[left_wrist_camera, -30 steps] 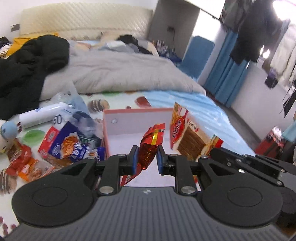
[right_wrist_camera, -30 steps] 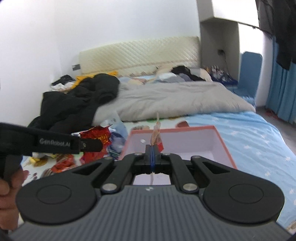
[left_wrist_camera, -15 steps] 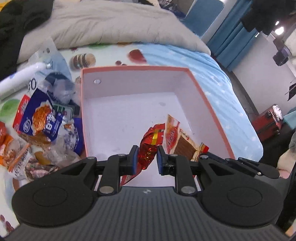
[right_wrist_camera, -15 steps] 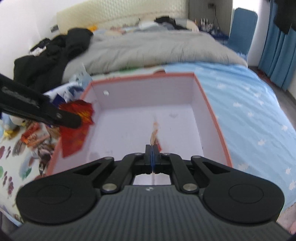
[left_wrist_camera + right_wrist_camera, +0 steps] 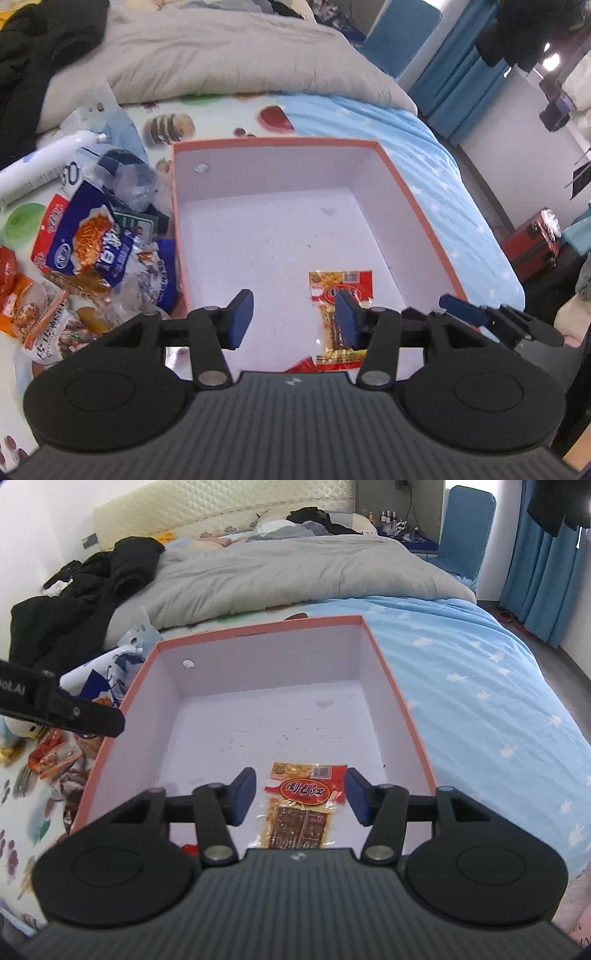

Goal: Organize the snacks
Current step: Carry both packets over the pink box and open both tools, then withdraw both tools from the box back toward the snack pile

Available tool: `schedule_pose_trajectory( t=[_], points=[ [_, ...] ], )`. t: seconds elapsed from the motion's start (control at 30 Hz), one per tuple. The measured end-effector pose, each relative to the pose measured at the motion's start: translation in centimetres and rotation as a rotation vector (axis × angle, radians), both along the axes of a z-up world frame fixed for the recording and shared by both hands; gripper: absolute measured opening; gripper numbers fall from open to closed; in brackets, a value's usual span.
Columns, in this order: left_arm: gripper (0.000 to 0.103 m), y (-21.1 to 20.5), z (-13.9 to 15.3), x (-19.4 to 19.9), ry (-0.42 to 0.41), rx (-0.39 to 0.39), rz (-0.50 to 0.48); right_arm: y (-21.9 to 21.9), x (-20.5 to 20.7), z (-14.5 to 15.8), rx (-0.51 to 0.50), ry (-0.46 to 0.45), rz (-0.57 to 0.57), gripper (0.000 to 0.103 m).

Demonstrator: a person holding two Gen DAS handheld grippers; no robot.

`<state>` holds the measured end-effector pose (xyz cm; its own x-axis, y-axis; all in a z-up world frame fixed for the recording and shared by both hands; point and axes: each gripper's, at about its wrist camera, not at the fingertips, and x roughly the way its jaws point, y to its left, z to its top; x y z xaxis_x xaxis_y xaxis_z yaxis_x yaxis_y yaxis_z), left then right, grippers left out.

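An orange-rimmed box (image 5: 273,142) with a white inside sits on the bed. A flat red-and-brown snack packet (image 5: 341,280) lies on its floor near the front wall. My left gripper (image 5: 293,319) hovers over the box floor, its jaws opening with nothing between the blue pads (image 5: 242,317). A corner of a red foil packet (image 5: 303,365) shows just below it. In the right wrist view my right gripper (image 5: 299,797) hangs over the same flat packet (image 5: 299,808), jaws opening, pads (image 5: 356,795) apart from it. The box (image 5: 258,629) fills that view.
A heap of snack bags lies left of the box, among them a blue noodle bag (image 5: 88,240) and orange packets (image 5: 22,306). A white bottle (image 5: 37,162) lies behind them. A grey duvet (image 5: 221,55) and black jacket (image 5: 92,587) cover the far bed.
Both grippers dropped toward the box, then their jaws spread. The red foil packet left the left gripper and the flat packet left the right one; both now lie in the box.
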<state>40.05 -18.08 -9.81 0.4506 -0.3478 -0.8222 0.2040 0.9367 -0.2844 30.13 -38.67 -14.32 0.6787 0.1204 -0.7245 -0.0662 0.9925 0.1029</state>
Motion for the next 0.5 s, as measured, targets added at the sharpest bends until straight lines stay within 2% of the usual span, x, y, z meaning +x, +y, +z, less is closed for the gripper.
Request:
schedule_pose_trajectory(
  t=[0.17, 0.37, 0.5],
  points=[
    [0.055, 1.1, 0.9, -1.9, -0.071, -0.015, -0.007, 0.7, -1.3, 0.2, 0.006, -0.036, 0.001, 0.055],
    [0.055, 2.0, 1.8, -5.4, -0.194, 0.048, -0.020, 1.6, -3.7, 1.4, 0.016, -0.111, 0.010, 0.055],
    [0.055, 3.6, 2.4, -8.0, -0.250, 0.012, 0.000, 2.1, -5.5, 2.3, 0.029, -0.167, 0.007, 0.055]
  ],
)
